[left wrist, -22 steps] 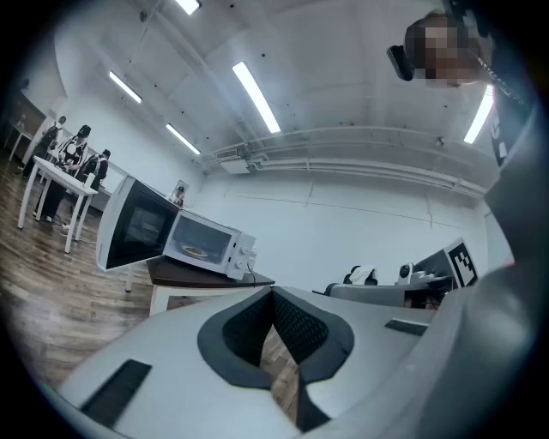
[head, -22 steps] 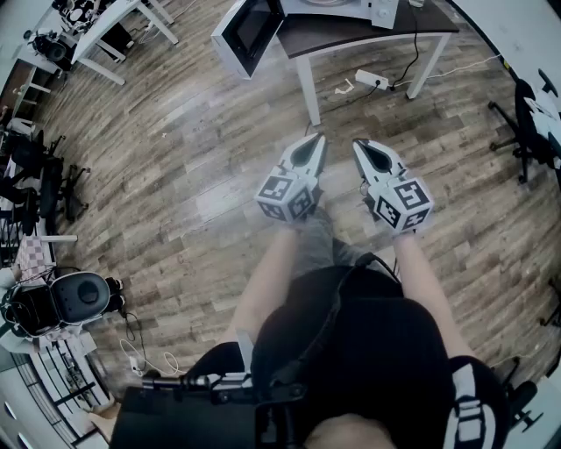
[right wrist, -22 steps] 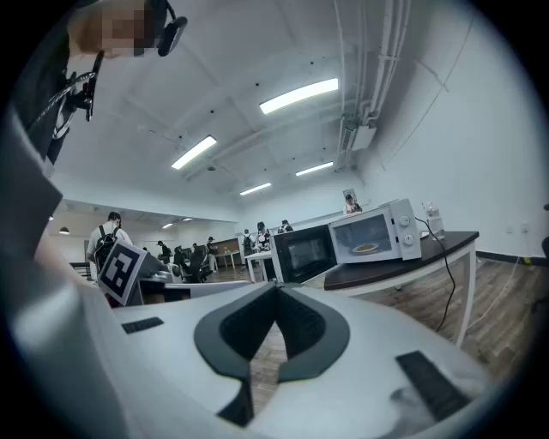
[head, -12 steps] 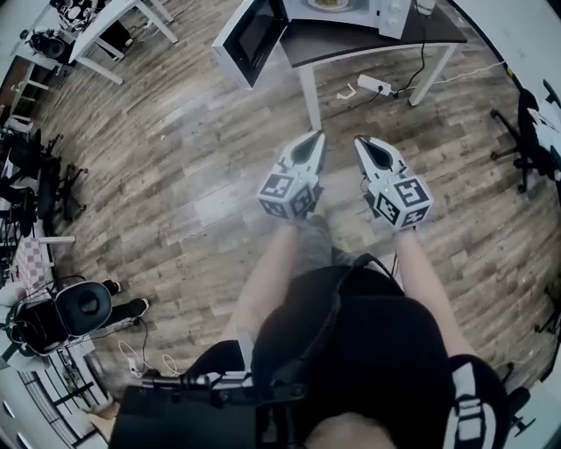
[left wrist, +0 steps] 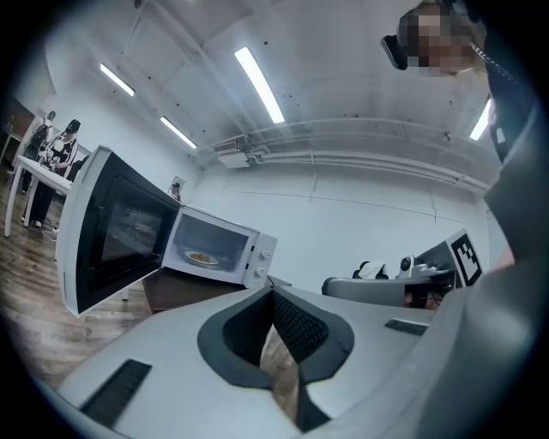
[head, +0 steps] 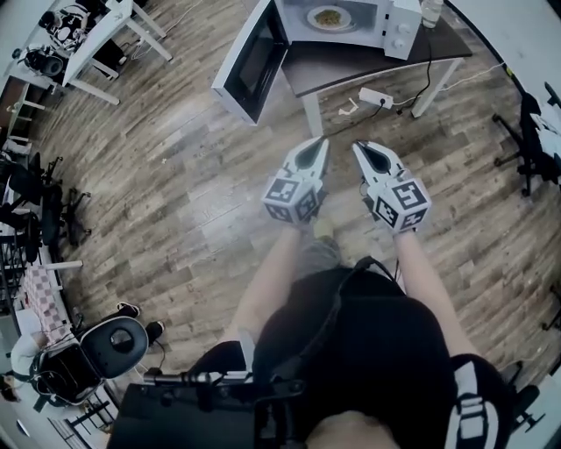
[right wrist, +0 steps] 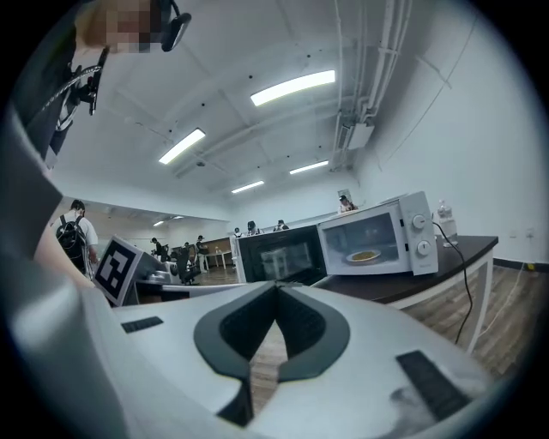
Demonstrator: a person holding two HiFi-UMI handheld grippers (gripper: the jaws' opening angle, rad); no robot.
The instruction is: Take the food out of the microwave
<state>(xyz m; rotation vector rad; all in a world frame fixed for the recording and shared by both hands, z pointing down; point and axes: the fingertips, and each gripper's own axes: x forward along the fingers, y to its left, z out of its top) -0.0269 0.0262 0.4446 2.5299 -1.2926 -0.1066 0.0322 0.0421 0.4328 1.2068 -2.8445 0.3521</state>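
Observation:
A white microwave [head: 351,22] stands on a dark brown table [head: 351,66] at the top of the head view. Its door [head: 252,60] hangs wide open to the left. Inside sits a white plate of yellowish food [head: 330,17], also seen as the plate [left wrist: 202,256] in the left gripper view and the plate [right wrist: 364,255] in the right gripper view. My left gripper [head: 320,140] and right gripper [head: 358,146] are side by side over the wood floor, well short of the table, both pointing at the microwave. Both are shut and hold nothing.
A white power strip [head: 374,97] with a cable lies on the floor under the table. A bottle [head: 429,10] stands right of the microwave. Office chairs [head: 35,188] stand at the left, another chair [head: 535,131] at the right. White tables [head: 105,31] are far left.
The microwave and table have slid further into the head view, so the plate inside now shows fully. Both grippers stay shut and side by side.

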